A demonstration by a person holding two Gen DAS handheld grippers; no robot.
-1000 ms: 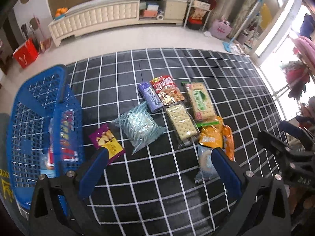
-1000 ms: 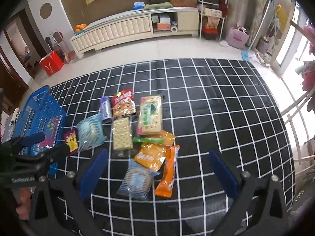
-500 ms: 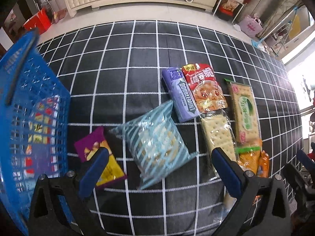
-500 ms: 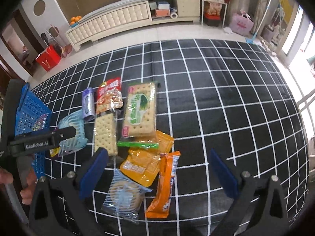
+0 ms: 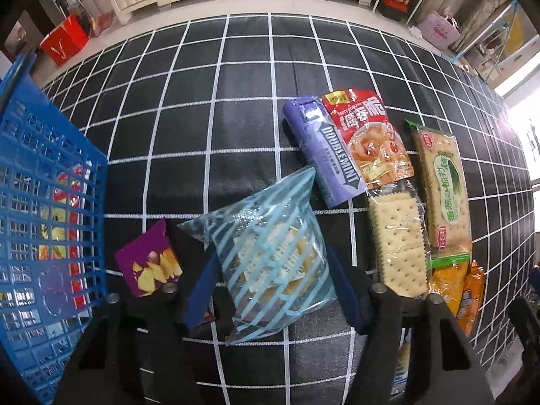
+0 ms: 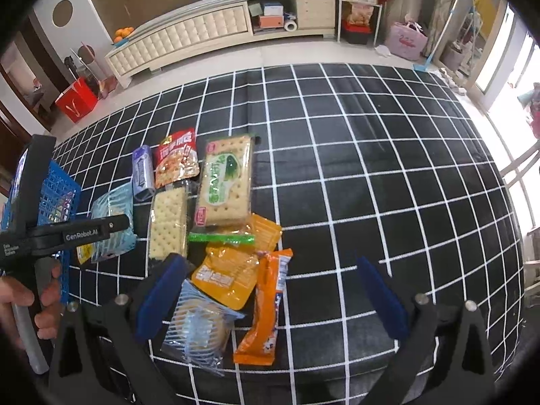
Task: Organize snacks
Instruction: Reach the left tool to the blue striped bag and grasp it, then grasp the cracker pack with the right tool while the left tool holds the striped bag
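Change: left gripper (image 5: 275, 290) has dropped low over the blue-striped bag (image 5: 270, 263) since the earlier frame; its fingers have narrowed from wide apart to either side of the bag.
Left gripper: blue pads flank the bag, close to its edges; whether they press it, I cannot tell.
Right gripper (image 6: 270, 300): spread wide, holding nothing, above the round-cracker bag (image 6: 197, 329) and orange stick pack (image 6: 265, 307).
Blue-striped bag: on the black grid cloth (image 5: 236, 128), at 6 o'clock in the left wrist view.
Neighbours: purple chip packet (image 5: 148, 263) at 9 o'clock of the bag; Doublemint pack (image 5: 329, 155) at 1 o'clock.
Blue basket (image 5: 44, 222): far left, with packets inside.
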